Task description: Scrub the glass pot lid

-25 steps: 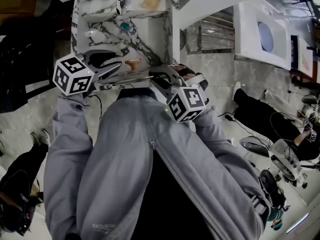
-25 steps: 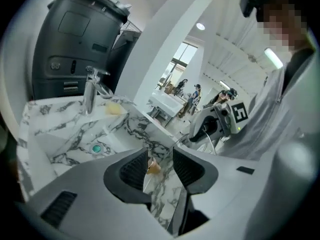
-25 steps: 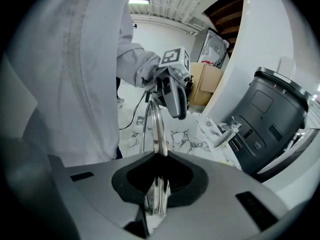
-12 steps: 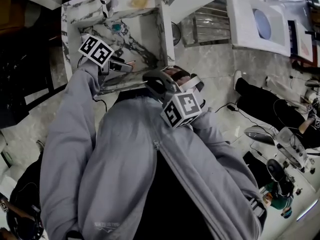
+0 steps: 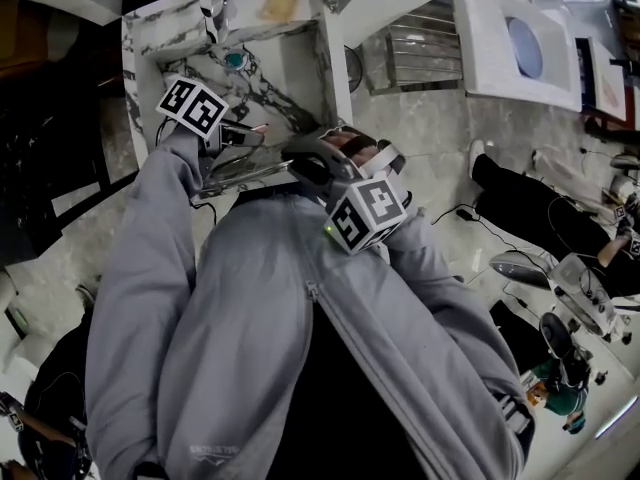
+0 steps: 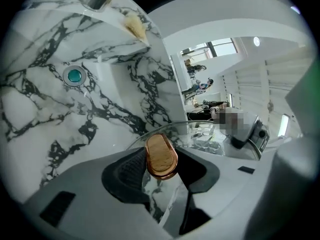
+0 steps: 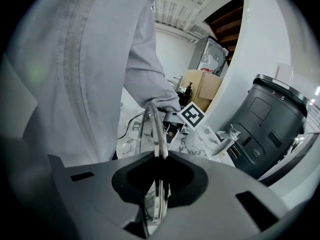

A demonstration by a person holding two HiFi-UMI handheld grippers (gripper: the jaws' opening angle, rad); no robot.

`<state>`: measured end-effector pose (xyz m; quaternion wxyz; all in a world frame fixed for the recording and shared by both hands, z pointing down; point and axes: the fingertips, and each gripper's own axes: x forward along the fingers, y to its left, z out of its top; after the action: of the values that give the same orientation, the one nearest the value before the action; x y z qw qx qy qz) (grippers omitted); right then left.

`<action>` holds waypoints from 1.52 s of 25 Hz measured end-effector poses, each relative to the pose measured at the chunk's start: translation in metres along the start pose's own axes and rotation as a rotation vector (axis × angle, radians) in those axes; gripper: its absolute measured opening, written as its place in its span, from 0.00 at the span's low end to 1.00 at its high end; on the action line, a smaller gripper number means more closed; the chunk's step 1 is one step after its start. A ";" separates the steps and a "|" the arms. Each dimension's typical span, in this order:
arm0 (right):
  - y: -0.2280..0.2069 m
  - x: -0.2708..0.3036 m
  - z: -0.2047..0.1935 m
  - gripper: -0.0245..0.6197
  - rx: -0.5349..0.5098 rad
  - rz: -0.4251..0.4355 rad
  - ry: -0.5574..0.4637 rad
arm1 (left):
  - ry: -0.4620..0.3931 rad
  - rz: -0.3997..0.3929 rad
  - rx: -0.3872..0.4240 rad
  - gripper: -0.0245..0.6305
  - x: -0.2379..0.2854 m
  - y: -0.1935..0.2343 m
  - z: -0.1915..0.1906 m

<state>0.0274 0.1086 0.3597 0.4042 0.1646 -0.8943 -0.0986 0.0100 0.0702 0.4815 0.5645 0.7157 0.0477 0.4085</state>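
Now the left claw (image 6: 162, 171), its jaws having just been closing, pinches the copper-coloured knob (image 6: 161, 155) of the glass lid (image 6: 205, 134), which is held over the front of the marble sink (image 6: 60, 109). The right claw (image 7: 159, 179) is pressed together on the lid's rim, which shows edge-on beside a grey sleeve (image 7: 150, 79).

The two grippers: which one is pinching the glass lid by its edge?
The right gripper: its jaws are shut on the glass lid's metal rim. The left gripper has just been closing its jaws around the lid's copper knob instead.
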 end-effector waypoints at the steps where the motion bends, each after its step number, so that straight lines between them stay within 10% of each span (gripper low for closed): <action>1: -0.001 0.001 0.001 0.11 -0.007 0.002 -0.001 | -0.017 0.009 0.001 0.33 -0.003 0.001 0.001; 17: -0.011 0.031 -0.022 0.13 -0.074 -0.043 0.052 | -0.140 0.267 0.133 0.33 -0.048 0.030 0.045; 24: 0.003 0.004 -0.045 0.32 -0.049 0.068 0.172 | -0.161 0.359 0.216 0.33 -0.054 0.039 0.063; 38: -0.113 0.022 -0.082 0.32 0.135 -0.119 0.184 | -0.152 0.585 0.329 0.33 -0.039 0.070 0.080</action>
<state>0.0997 -0.0076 0.3933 0.4659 0.2524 -0.8468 -0.0467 0.0076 -0.0367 0.5175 0.3023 0.8089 -0.1363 0.4855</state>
